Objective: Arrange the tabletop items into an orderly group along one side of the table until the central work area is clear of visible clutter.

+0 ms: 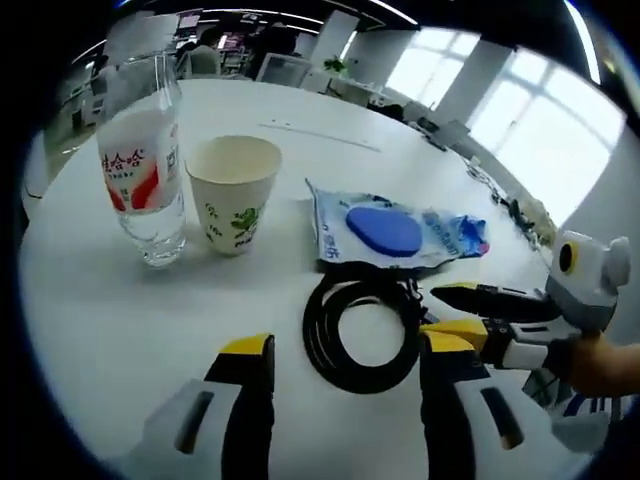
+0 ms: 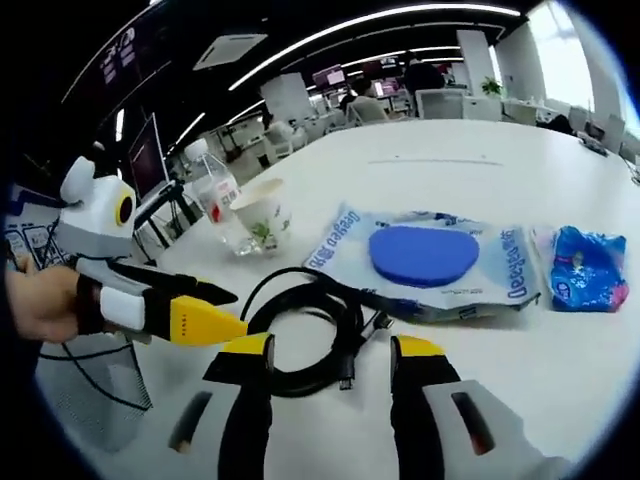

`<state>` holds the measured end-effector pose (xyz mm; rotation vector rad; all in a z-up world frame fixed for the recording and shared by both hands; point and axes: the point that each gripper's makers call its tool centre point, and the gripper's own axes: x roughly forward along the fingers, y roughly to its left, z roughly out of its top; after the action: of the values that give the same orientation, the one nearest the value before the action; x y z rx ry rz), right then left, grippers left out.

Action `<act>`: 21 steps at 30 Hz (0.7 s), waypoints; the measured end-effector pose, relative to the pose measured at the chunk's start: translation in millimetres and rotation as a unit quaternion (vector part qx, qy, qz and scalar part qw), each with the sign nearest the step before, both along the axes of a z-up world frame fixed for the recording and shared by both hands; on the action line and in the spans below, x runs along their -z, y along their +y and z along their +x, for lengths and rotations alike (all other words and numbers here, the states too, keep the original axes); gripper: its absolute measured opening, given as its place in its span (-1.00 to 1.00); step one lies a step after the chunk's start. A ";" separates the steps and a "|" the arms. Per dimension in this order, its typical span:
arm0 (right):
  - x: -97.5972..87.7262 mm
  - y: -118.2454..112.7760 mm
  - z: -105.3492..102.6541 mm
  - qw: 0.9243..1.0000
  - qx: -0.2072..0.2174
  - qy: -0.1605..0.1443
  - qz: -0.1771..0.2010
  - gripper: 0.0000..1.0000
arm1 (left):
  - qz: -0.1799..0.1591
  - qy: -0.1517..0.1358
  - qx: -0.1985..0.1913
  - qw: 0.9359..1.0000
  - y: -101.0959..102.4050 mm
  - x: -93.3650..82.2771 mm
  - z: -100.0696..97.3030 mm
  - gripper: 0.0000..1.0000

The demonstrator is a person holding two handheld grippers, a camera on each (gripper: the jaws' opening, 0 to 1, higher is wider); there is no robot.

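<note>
Left gripper (image 1: pixel 345 360): your jaws gape, empty, around the coiled black cable (image 1: pixel 362 330).
Right gripper (image 2: pixel 330 360): yours gapes empty, cable just ahead on the white table (image 2: pixel 560 180).

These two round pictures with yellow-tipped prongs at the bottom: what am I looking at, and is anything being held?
There is no robot arm here. A person holds a two-pronged grasping tool in each hand, and a fisheye camera rides on each tool, looking forward along its prongs.

The left gripper view comes from the left tool; the right tool reaches in from the side, with the person's hand behind it. The right gripper view comes from the right tool, and there the left tool enters from the left.

On the white table lie a coiled black cable, a plastic packet with a blue oval pad, a small blue wrapper, a paper cup and a water bottle.

Both tools look open and hold nothing; they sit near the cable.
</note>
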<state>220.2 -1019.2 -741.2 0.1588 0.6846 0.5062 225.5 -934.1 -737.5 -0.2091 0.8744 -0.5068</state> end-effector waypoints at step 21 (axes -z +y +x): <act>16.1 7.2 0.7 0.999 0.019 0.047 0.014 -0.54 | 0.015 0.044 -0.020 0.999 5.0 23.1 -5.7 -0.63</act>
<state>220.9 -1012.0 -757.3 0.2222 0.7654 0.4751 219.8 -929.2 -760.6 -0.2233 0.9613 -0.4491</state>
